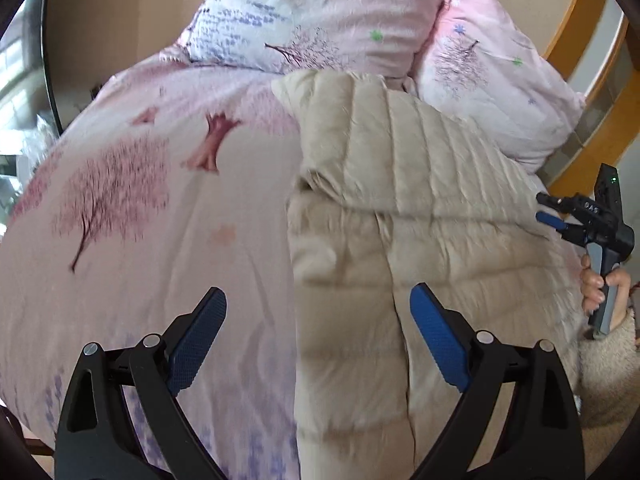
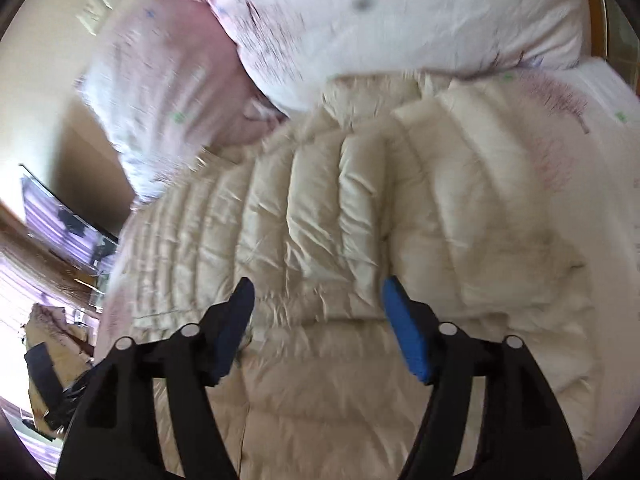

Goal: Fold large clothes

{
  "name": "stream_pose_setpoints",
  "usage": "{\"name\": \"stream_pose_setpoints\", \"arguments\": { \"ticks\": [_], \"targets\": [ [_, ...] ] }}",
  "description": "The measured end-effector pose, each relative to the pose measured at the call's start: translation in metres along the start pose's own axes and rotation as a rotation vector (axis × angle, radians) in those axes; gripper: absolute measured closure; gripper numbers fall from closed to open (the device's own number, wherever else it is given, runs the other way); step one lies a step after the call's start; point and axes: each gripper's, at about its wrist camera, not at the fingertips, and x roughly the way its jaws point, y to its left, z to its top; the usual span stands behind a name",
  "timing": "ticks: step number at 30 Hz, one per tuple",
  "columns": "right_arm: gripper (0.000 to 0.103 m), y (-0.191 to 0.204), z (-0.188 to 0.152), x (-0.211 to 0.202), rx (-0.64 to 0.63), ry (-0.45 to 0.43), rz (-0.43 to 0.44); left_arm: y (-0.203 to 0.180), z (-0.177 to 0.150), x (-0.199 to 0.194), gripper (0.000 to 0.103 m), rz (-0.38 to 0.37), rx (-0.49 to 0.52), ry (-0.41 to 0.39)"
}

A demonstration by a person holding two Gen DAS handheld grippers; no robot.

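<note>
Both grippers open and empty above the half-folded coat.

The left gripper (image 1: pixel 318 336) and right gripper (image 2: pixel 318 328) hold nothing; the cream quilted down coat (image 1: pixel 400 208) lies centre-right on the pink tree-printed bedsheet (image 1: pixel 160 220), sides seemingly folded inward, final folds remaining.

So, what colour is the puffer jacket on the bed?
Cream-beige puffer jacket, best seen in the right wrist view.

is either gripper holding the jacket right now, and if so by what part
Neither. The left gripper and right gripper both hang open above the cream puffer jacket, with nothing between their pads.
</note>
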Motion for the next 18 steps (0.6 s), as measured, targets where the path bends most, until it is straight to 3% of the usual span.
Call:
{"name": "stream_pose_setpoints", "arguments": {
  "ticks": [4, 11, 18],
  "targets": [
    [0.028, -0.028, -0.014, -0.038, 0.037, 0.029, 0.056, 0.005, -0.020, -0.010, 0.009, -0.055, -0.012, 0.026],
    [0.028, -0.107, -0.056, -0.096, 0.098, 0.072, -0.087, 0.014, -0.058, -0.026, 0.016, -0.192, -0.069, 0.059],
    [0.029, -0.158, -0.105, -0.113, 0.192, 0.146, -0.071, 0.005, -0.083, -0.034, 0.022, -0.263, -0.084, 0.068]
  ]
}}
